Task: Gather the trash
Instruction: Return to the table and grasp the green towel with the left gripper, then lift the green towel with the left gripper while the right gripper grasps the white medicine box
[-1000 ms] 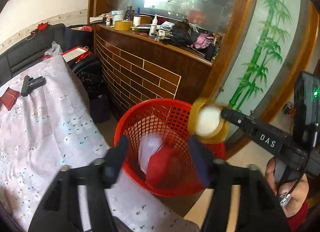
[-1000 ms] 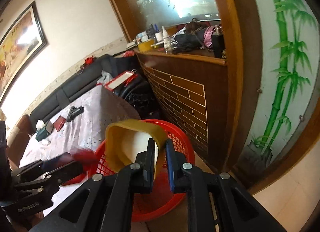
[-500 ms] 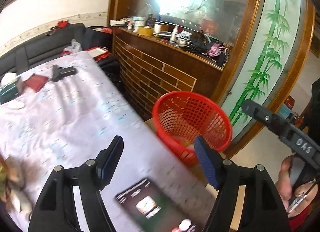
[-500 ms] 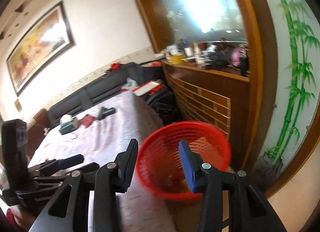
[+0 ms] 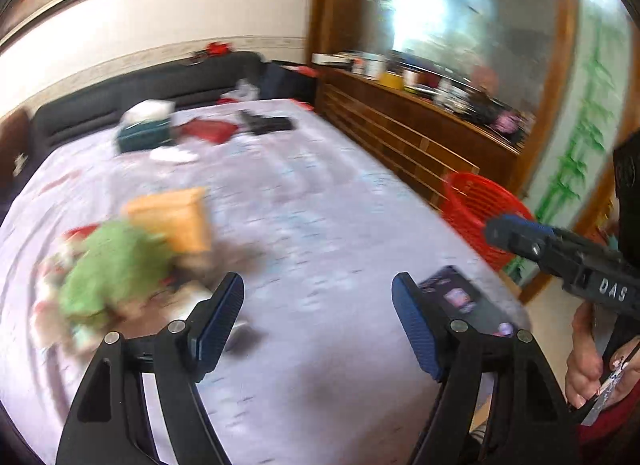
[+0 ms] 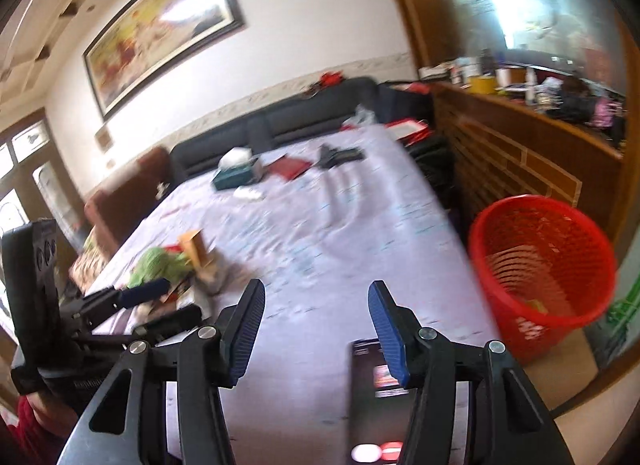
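While angled downward, both grippers' fingers [image 6: 380, 317] apart.

Left gripper [image 5: 318, 325]: black angular frame, blue ribbed pads, silver screws at pivots. Right gripper [image 6: 316, 329]: same build, black arms, blue pads, silver screws; white "DAS" lettering on its side in the left view. Hand [image 5: 588, 357] on its handle, red sleeve below.

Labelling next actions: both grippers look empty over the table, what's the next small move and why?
Probably carry the left gripper on toward the trash pile and line its open jaws up on the green wad. Both it and the right gripper, whose jaws have just been opening, hold nothing, the pile lies closest to the left, and the basket stands beside the table.
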Demonstrator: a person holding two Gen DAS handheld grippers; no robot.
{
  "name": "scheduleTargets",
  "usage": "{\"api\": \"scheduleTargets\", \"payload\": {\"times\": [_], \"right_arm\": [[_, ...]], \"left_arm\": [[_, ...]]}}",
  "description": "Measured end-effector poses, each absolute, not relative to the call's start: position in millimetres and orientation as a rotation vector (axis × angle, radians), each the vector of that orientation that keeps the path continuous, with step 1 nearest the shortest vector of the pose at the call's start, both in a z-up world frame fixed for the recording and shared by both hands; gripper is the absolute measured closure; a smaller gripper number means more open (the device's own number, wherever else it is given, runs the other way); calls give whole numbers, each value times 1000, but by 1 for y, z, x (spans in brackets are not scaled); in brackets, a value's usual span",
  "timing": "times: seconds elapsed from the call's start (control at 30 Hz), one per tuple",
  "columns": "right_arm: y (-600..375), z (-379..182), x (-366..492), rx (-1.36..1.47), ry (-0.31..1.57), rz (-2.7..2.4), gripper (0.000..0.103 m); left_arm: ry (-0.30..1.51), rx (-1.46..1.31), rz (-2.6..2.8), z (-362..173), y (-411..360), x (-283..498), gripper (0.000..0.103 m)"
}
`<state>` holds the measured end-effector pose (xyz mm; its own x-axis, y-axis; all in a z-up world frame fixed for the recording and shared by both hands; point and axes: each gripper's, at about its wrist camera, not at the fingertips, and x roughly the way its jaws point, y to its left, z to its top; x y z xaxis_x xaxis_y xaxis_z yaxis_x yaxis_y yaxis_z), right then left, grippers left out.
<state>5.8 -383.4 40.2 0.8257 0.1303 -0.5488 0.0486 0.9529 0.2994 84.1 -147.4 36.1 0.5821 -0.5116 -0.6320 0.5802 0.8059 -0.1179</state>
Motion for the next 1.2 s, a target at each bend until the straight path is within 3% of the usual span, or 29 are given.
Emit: {"api": "scheduleTargets", "payload": {"times": [0.3,0.37,0.6,0.63,0.7,0.73,0.87,1.2], "right_arm": [[-329,20,35,245,677,140,35],[-322,16,39,241,689,147,35],[-317,9,45,234,719,149,35],[-317,7,47,234,725,148,35],[-316,6,49,238,734,151,35],[-315,6,51,241,738,157,35],[-308,3,61,246,760,194,35],[-251,-10,108,143,821,305,35]], "left_arm": [[681,-26,-385,40,-47,139,15],[701,-49,-404,38,-44,155,10],[756,16,-393,10,-67,199,10],[755,42,-394,5,-74,202,11],[763,43,-388,-1,-79,207,21],[773,35,-404,-4,-80,208,32],[743,40,-386,-4,-78,204,43],[655,-102,-460,36,-23,150,44]]}}
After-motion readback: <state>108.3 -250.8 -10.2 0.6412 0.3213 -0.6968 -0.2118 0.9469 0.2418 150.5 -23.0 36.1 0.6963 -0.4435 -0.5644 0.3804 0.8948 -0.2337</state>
